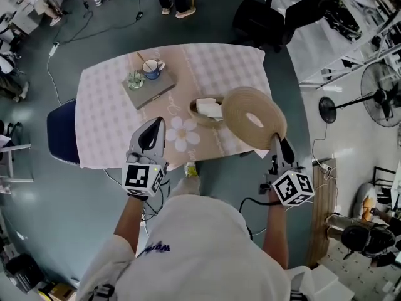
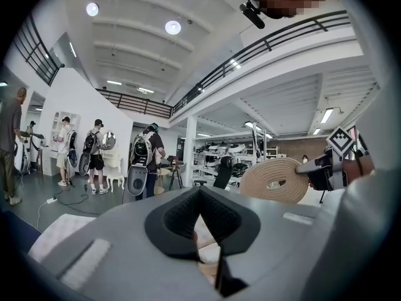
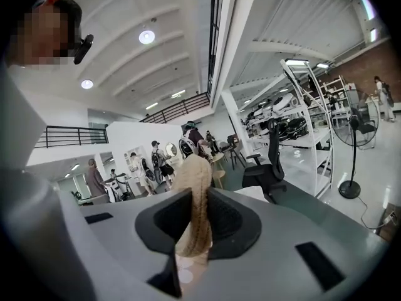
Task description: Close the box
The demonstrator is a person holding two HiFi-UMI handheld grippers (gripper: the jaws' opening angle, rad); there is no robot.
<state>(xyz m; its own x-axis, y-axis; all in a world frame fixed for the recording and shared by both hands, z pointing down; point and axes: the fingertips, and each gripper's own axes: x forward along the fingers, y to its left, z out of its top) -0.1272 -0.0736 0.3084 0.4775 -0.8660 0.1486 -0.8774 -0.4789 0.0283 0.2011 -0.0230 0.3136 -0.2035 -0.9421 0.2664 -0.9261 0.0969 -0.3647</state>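
A round woven lid [image 1: 254, 121] with an oval hole in its middle hangs tilted over the table's front right corner. My right gripper [image 1: 276, 140] is shut on its near rim, and the rim [image 3: 194, 193] stands edge-on between the pads in the right gripper view. The open woven box [image 1: 202, 101], with white items inside, sits on the table just left of the lid. My left gripper [image 1: 152, 125] hovers over the table's front edge, left of the box, with its jaws together and nothing in them. In the left gripper view the lid [image 2: 279, 180] shows at the right.
The table [image 1: 106, 118] has a pale checked cloth. A grey book [image 1: 153, 88] at the back carries a blue mug [image 1: 152, 68]. A flower-shaped mat [image 1: 183, 132] lies beside my left gripper. A blue chair [image 1: 62, 130] stands at the left, a black office chair [image 1: 257, 21] beyond the table.
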